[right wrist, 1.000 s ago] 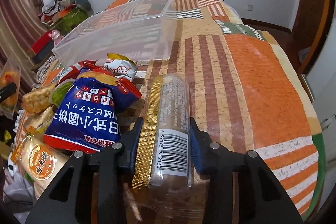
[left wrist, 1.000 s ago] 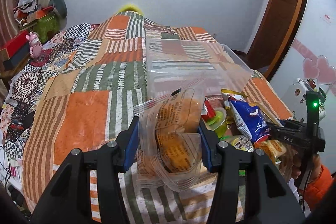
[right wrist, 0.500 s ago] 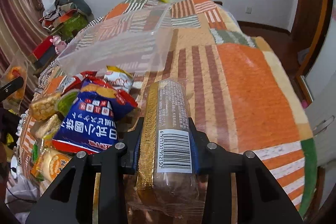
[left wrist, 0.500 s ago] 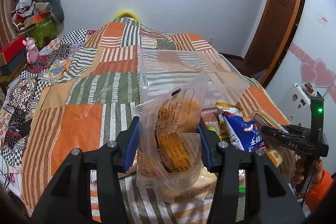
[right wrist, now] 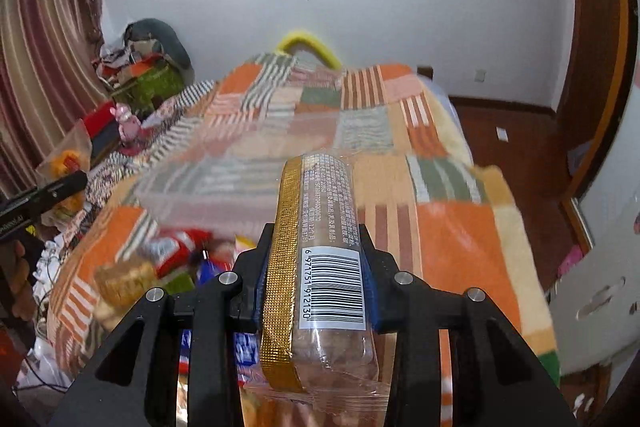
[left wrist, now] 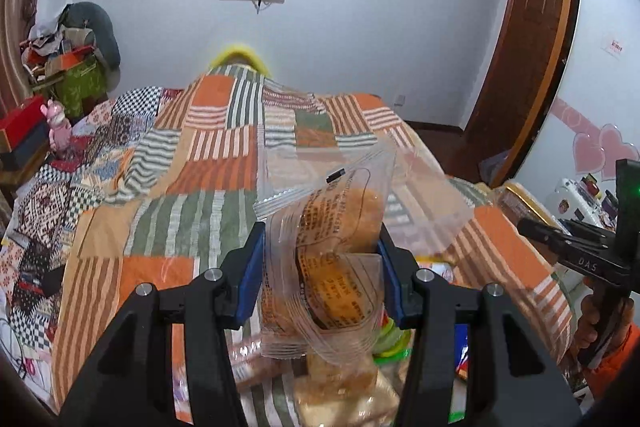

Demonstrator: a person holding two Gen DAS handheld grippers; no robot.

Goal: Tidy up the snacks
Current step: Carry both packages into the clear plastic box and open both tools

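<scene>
The left hand-held gripper is clamped on a clear bag of orange snacks; the right hand-held gripper is clamped on a gold-edged pack. Both hang above the snack pile on the bed, a clear bin just beyond.

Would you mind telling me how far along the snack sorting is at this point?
Early on. Done: nothing visibly packed; the clear bin on the quilt looks empty. In hand: the left hand-held gripper clamps a clear bag of orange snacks, and the right hand-held gripper clamps a gold-edged biscuit sleeve. Left: the loose snack pile in front of the bin.
</scene>
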